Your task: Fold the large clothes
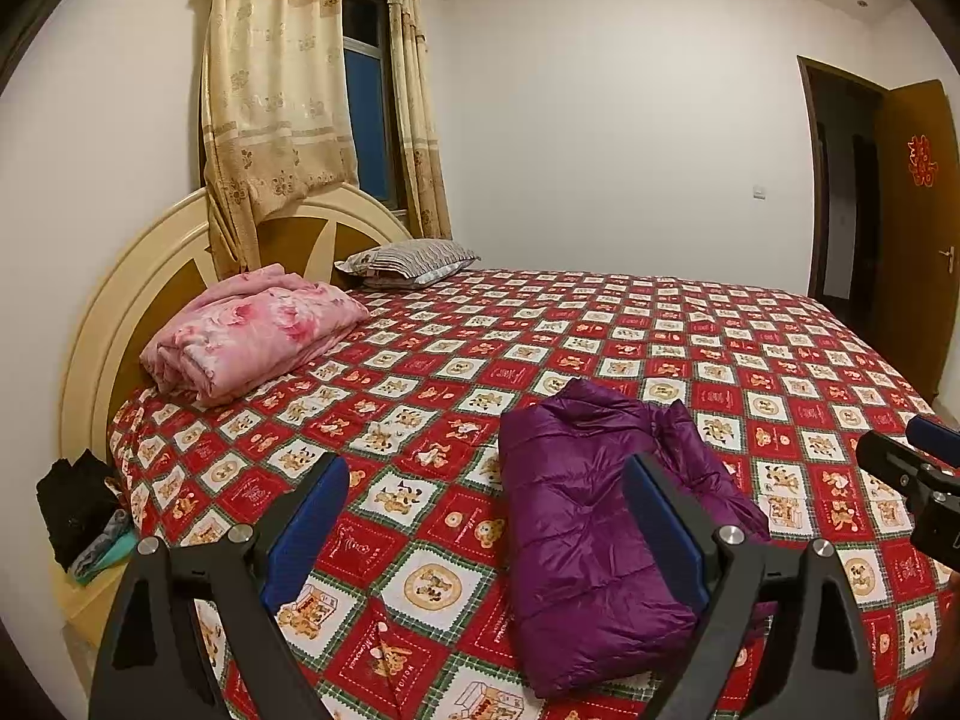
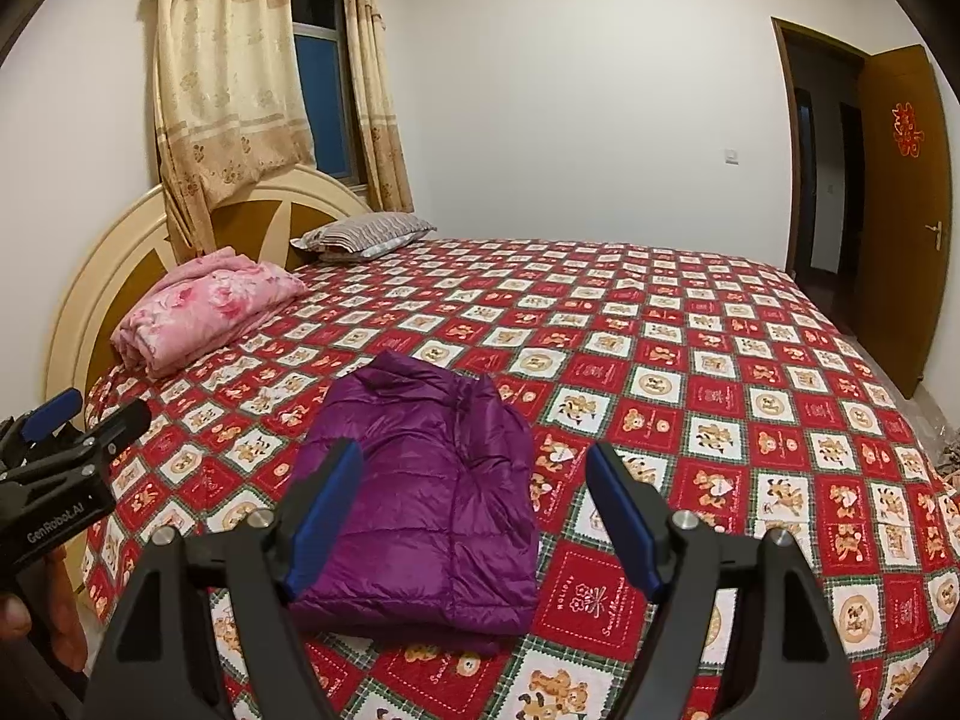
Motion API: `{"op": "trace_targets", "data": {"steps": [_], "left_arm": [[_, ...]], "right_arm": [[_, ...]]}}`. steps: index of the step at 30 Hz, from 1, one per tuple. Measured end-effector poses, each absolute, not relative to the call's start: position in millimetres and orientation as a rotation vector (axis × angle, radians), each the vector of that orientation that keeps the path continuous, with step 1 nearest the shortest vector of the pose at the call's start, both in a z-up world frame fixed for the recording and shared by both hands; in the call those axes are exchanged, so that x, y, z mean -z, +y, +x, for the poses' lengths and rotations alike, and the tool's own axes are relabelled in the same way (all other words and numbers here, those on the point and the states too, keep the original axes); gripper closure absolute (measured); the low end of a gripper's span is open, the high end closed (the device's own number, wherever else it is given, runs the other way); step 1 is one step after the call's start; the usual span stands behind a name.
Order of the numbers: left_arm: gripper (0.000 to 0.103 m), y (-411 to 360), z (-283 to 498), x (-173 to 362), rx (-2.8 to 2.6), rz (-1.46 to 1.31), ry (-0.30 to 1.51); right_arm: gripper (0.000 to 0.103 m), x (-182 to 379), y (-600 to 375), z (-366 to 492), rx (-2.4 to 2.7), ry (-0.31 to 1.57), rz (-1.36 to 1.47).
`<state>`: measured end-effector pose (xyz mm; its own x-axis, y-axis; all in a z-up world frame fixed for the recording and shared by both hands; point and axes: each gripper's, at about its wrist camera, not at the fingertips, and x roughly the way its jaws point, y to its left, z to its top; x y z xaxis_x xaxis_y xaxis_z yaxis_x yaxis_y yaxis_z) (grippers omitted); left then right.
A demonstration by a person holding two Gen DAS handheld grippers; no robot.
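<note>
A purple puffer jacket [image 1: 594, 534] [image 2: 432, 498] lies folded into a compact rectangle on the red chequered bedspread [image 1: 750, 360] [image 2: 690, 360], near the front edge. My left gripper [image 1: 486, 462] hovers above its left part, open, with nothing between the blue pads [image 1: 306, 528]. My right gripper [image 2: 474, 453] hovers over the jacket too, open and empty. Each gripper shows at the edge of the other's view: the right gripper [image 1: 906, 444], the left gripper [image 2: 93, 414]. Neither touches the jacket.
A folded pink floral quilt [image 1: 252, 336] [image 2: 204, 306] and a striped pillow [image 1: 408, 261] [image 2: 366, 234] lie by the cream headboard [image 1: 120, 312]. Dark clothes [image 1: 78, 498] sit on a low stand left of the bed. An open wooden door [image 2: 900, 210] is at the right.
</note>
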<state>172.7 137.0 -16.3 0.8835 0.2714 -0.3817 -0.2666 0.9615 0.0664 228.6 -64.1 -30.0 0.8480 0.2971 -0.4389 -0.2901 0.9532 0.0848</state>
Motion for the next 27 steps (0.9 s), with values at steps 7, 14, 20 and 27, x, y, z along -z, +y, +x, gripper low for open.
{"op": "trace_targets", "data": {"steps": [7,14,20,27], "left_arm": [[0.01,134.4,174.8,19.8,-0.273,0.016,0.406],[0.01,134.1,175.3,20.5,-0.273,0.017,0.406],[0.01,134.4,175.4,21.0,-0.273,0.017,0.408],[0.01,136.6,177.1,26.0,-0.273,0.015,0.416]], "right_arm": [[0.023,32.5,-62.7,228.3,-0.31,0.469,0.016],[0.022,32.6,-63.0,228.9,-0.31,0.471,0.017],[0.022,33.0,-62.4,228.3,-0.309,0.472,0.015],[0.022,35.4,-61.8,230.1,-0.311,0.477,0.019]]}}
